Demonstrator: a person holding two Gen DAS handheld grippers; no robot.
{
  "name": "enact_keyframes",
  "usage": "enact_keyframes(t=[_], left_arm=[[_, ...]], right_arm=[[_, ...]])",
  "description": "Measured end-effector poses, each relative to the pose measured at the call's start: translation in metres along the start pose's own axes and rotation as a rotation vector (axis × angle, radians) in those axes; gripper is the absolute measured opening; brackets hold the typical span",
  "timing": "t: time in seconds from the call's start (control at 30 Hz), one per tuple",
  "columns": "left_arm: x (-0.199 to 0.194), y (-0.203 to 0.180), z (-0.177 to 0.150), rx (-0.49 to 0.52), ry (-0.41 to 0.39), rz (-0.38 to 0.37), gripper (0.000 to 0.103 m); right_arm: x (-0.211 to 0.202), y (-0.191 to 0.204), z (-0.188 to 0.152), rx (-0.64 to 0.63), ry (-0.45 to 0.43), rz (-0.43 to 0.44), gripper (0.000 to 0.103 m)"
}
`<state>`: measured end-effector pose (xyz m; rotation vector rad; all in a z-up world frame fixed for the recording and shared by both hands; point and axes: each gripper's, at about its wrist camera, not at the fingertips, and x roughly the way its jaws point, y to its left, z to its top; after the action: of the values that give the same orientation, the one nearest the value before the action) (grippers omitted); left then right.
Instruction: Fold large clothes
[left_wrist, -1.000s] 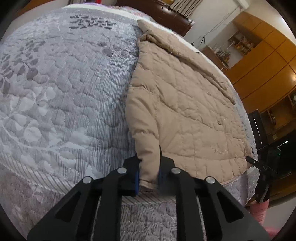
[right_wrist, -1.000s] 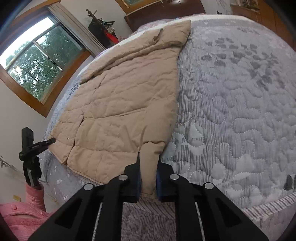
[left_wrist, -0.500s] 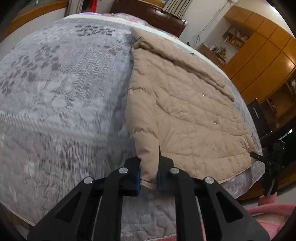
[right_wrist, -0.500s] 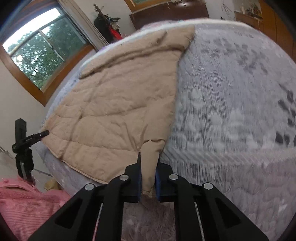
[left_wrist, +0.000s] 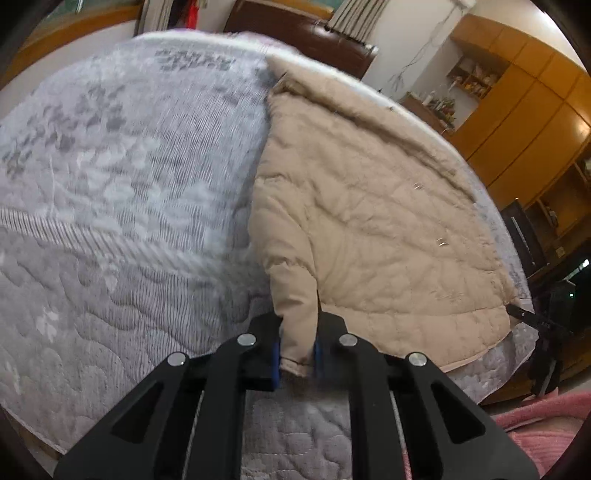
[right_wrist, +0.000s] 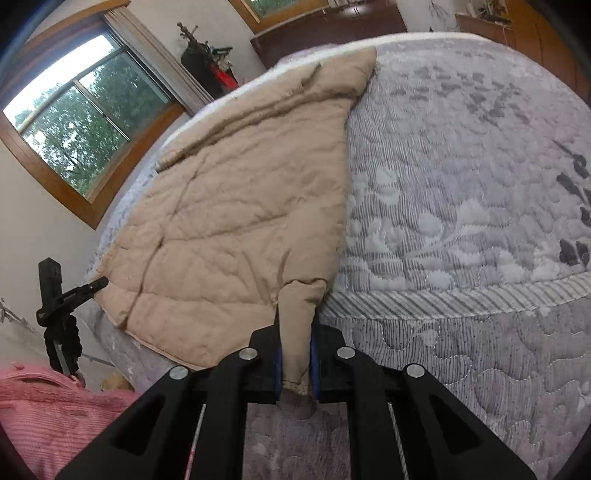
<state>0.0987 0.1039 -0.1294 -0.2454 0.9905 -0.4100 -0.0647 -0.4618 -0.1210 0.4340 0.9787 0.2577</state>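
A beige quilted coat (left_wrist: 376, 229) lies spread across a grey quilted bedspread (left_wrist: 122, 192). In the left wrist view my left gripper (left_wrist: 297, 354) is shut on one cuff of the coat (left_wrist: 295, 325), which reaches down over the bed's near edge. The right wrist view shows the same coat (right_wrist: 236, 218) from the other side, and my right gripper (right_wrist: 295, 365) is shut on the other cuff (right_wrist: 297, 332). Both sleeves run taut from the coat's body into the blue pads. The coat's collar end lies far off near the headboard.
The bedspread (right_wrist: 461, 206) drapes over the bed's front edge below both grippers. A black camera stand (right_wrist: 59, 306) rises beside the bed corner. Pink cloth (right_wrist: 55, 413) lies low in both views. Wooden cabinets (left_wrist: 517, 122) and a window (right_wrist: 81, 110) line the walls.
Both grippers have pulled back from the bed with the cuffs still pinched, so the coat slid nearer the bed's front edge and more of the hanging bedspread shows.
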Motion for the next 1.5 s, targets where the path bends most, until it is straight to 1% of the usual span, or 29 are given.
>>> enact_keyframes(t=[0.17, 0.37, 0.43, 0.53, 0.6, 0.73, 0.87, 1.0, 1.07, 1.2, 1.27, 1.37, 1.5], left_arm=[[-0.021, -0.01, 0.02, 0.008, -0.06, -0.069, 0.01], [-0.033, -0.034, 0.064, 0.06, -0.119, -0.108, 0.01], [-0.033, -0.038, 0.087, 0.059, -0.135, -0.124, 0.01], [-0.029, -0.046, 0.124, 0.071, -0.169, -0.117, 0.01], [-0.023, -0.049, 0.149, 0.07, -0.177, -0.118, 0.01], [-0.005, -0.052, 0.206, 0.046, -0.205, -0.108, 0.01], [0.017, -0.054, 0.25, 0.03, -0.218, -0.085, 0.01], [0.051, -0.054, 0.294, 0.005, -0.199, -0.064, 0.01], [0.072, -0.05, 0.314, -0.01, -0.176, -0.044, 0.01], [0.115, -0.039, 0.342, -0.052, -0.126, -0.029, 0.01], [0.131, -0.035, 0.348, -0.056, -0.109, -0.016, 0.01], [0.164, -0.027, 0.36, -0.078, -0.061, 0.008, 0.01], [0.197, -0.015, 0.37, -0.113, -0.012, 0.018, 0.01]], right_arm=[[-0.022, 0.016, 0.02, -0.041, -0.055, 0.015, 0.011], [-0.046, 0.042, 0.073, -0.122, -0.113, 0.01, 0.011], [-0.049, 0.047, 0.093, -0.146, -0.124, 0.0, 0.011], [-0.05, 0.048, 0.133, -0.154, -0.129, 0.006, 0.011], [-0.047, 0.043, 0.158, -0.145, -0.123, 0.007, 0.01], [-0.04, 0.038, 0.212, -0.124, -0.118, 0.015, 0.01], [-0.028, 0.033, 0.257, -0.105, -0.113, 0.017, 0.01], [-0.006, 0.022, 0.296, -0.068, -0.092, 0.014, 0.01], [0.01, 0.014, 0.316, -0.045, -0.073, 0.009, 0.01], [0.045, -0.004, 0.348, 0.002, -0.022, 0.004, 0.01], [0.067, -0.013, 0.362, 0.022, 0.005, -0.009, 0.01], [0.093, -0.026, 0.377, 0.054, 0.039, -0.015, 0.01], [0.122, -0.044, 0.388, 0.093, 0.078, -0.023, 0.01]])
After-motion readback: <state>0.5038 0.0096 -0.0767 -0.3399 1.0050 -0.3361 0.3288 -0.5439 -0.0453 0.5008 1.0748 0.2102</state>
